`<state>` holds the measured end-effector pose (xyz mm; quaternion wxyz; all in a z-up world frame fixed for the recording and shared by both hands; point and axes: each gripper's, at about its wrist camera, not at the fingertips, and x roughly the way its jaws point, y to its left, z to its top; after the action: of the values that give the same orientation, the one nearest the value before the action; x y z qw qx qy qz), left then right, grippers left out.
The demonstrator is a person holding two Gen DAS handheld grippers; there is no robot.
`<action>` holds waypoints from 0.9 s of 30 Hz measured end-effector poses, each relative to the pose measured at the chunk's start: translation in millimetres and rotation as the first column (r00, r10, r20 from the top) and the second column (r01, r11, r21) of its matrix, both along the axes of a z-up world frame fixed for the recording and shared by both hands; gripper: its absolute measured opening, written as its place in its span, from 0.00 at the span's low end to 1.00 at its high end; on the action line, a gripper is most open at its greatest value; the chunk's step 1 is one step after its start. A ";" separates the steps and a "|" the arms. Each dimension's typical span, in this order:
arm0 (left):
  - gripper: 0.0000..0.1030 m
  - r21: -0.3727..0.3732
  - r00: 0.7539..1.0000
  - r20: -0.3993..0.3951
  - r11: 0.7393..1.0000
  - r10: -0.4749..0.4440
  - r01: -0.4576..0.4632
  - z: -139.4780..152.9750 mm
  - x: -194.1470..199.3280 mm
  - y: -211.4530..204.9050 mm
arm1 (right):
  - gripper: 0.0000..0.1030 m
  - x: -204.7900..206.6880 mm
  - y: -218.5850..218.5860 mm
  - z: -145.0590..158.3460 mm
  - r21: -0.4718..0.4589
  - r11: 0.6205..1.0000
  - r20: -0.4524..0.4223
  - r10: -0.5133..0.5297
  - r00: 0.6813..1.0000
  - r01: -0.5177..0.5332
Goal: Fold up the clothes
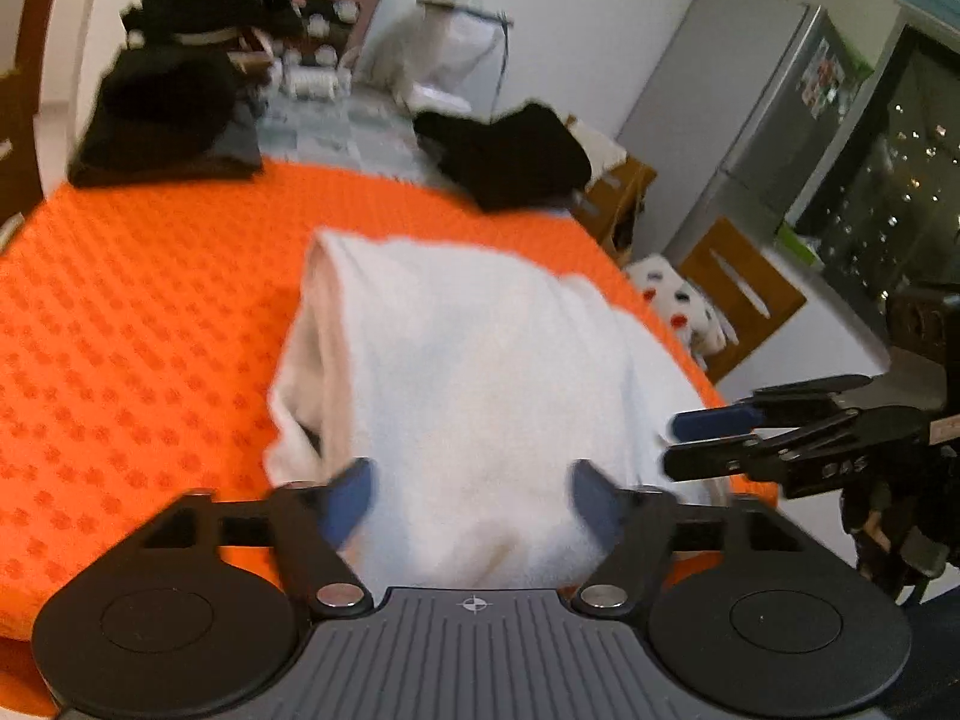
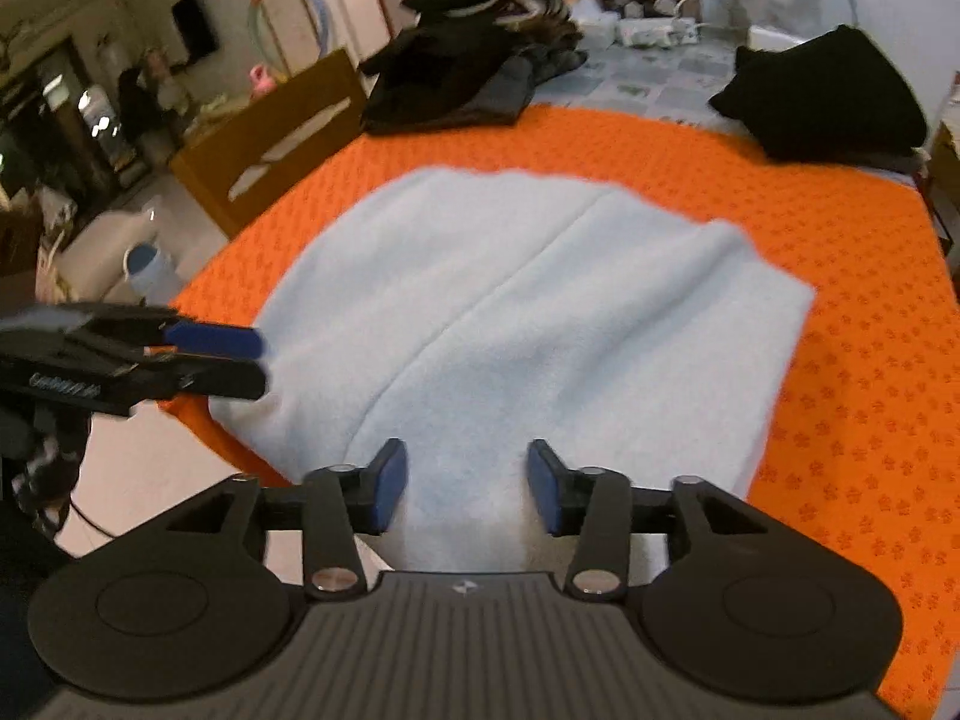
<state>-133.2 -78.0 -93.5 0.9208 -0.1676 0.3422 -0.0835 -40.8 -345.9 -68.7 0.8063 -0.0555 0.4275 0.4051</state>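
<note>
Blue-padded fingers of the left gripper (image 1: 471, 501) stand spread apart low in the left wrist frame, holding nothing, the white folded cloth (image 1: 480, 372) between and beyond them. The right gripper (image 2: 468, 489) is likewise parted and empty at the bottom centre of its frame. The cloth lies mid-frame on the orange mat (image 2: 840, 360). Farther off, a black garment (image 2: 828, 102) sits upper right and a dark clothes pile (image 2: 474, 60) upper centre.

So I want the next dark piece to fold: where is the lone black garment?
The black garment lies at the orange mat's far right corner in the right wrist view, beyond the white cloth.
</note>
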 end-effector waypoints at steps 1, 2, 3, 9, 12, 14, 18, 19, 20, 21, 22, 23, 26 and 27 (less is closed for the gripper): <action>0.92 0.005 1.000 0.006 1.000 0.017 -0.017 1.9 0.6 4.0 | 0.72 1.5 -5.3 5.0 0.014 1.000 0.005 -0.023 1.000 0.023; 0.95 0.009 0.999 0.012 0.999 0.034 -0.034 3.8 1.3 8.0 | 0.76 4.3 -11.6 8.6 0.030 0.998 0.006 -0.048 0.999 0.048; 0.97 0.014 0.999 0.018 0.999 0.051 -0.052 5.6 1.9 12.0 | 0.83 7.8 -18.3 11.3 0.045 0.996 0.006 -0.075 0.997 0.075; 1.00 -0.072 0.993 -0.019 0.991 0.113 -0.114 -2.6 26.3 37.7 | 0.99 43.0 -58.5 4.4 0.127 0.963 -0.056 -0.233 0.971 0.239; 1.00 -0.128 0.993 -0.061 0.986 0.100 -0.107 -14.9 47.6 45.8 | 0.99 70.8 -74.5 -17.8 0.164 0.940 -0.155 -0.276 0.949 0.300; 1.00 -0.157 0.993 -0.085 0.983 0.083 -0.096 -23.9 64.0 49.4 | 0.99 85.9 -82.5 -35.8 0.182 0.921 -0.231 -0.300 0.926 0.344; 1.00 -0.216 0.989 -0.131 0.971 0.074 -0.101 -40.9 90.9 56.9 | 0.99 105.3 -83.2 -67.3 0.202 0.898 -0.330 -0.314 0.891 0.391; 1.00 -0.232 0.987 -0.141 0.967 0.074 -0.105 -44.7 96.7 59.0 | 0.99 109.9 -83.1 -75.1 0.206 0.892 -0.353 -0.316 0.881 0.402; 1.00 -0.246 0.987 -0.148 0.964 0.068 -0.104 -47.8 101.8 60.8 | 0.99 114.5 -82.9 -82.9 0.210 0.886 -0.376 -0.317 0.871 0.413; 1.00 -0.261 0.986 -0.156 0.960 0.062 -0.102 -51.0 106.9 62.5 | 0.99 119.1 -82.7 -90.7 0.213 0.880 -0.399 -0.318 0.860 0.424; 1.00 -0.277 0.985 -0.164 0.957 0.048 -0.092 -54.5 111.9 63.6 | 0.99 122.9 -80.5 -96.5 0.212 0.878 -0.413 -0.317 0.854 0.429; 1.00 -0.283 0.984 -0.172 0.955 0.037 -0.086 -57.2 115.3 64.4 | 0.99 126.3 -77.2 -101.3 0.210 0.879 -0.424 -0.313 0.850 0.429; 1.00 -0.304 0.980 -0.200 0.951 -0.009 -0.053 -66.2 123.6 62.1 | 0.99 132.1 -63.6 -114.8 0.203 0.890 -0.451 -0.285 0.846 0.408; 1.00 -0.317 0.977 -0.210 0.948 -0.029 -0.040 -69.3 125.6 60.7 | 1.00 132.1 -60.6 -115.9 0.206 0.893 -0.452 -0.275 0.849 0.399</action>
<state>-7.6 -17.3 -162.8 0.8399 -0.3233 0.4198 -0.1171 91.3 -406.5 -184.6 0.7562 0.2274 0.5255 0.3166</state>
